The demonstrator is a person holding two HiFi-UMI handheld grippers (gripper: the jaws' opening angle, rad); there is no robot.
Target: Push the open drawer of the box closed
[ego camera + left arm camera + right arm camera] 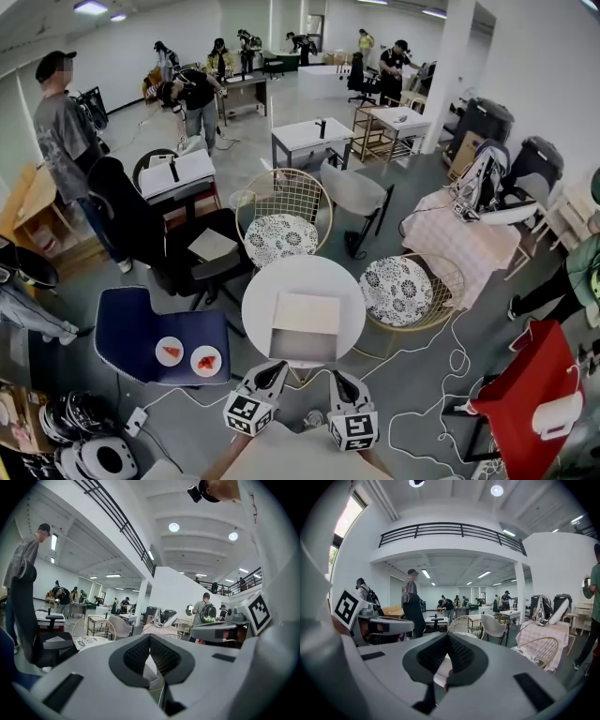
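**Head view: both grippers shut, short of the box, push not yet begun**

Far left of the box (306,313) stands a blue chair (131,328) with two plates (170,352). I judge that it has no part in the task.

The left gripper (274,371) hangs on the near-left side of the box, over the table's (255,298) near rim and apart from the drawer (302,346). In the left gripper view its pads (138,656) are pressed together with nothing between them.

The box sits about mid-table. Its drawer is drawn out toward the person, and the grey inside shows on the box's near side.

The right gripper (338,378) hangs on the near-right side of the box, also clear of the drawer. Its pads (461,653) meet too, and it holds nothing.

As I read it, the step in hand is the approach: the tips are closed and aimed, but there is no contact yet. The next move calls for the closed tips to go forward to the drawer's front and press straight toward the back of the box. The push should be square and even across the front, since a one-sided shove could skew the drawer in its slot. The box looks light, so it may slide across the table instead of the drawer going in. A slow push would suit, perhaps with one gripper bracing the box.
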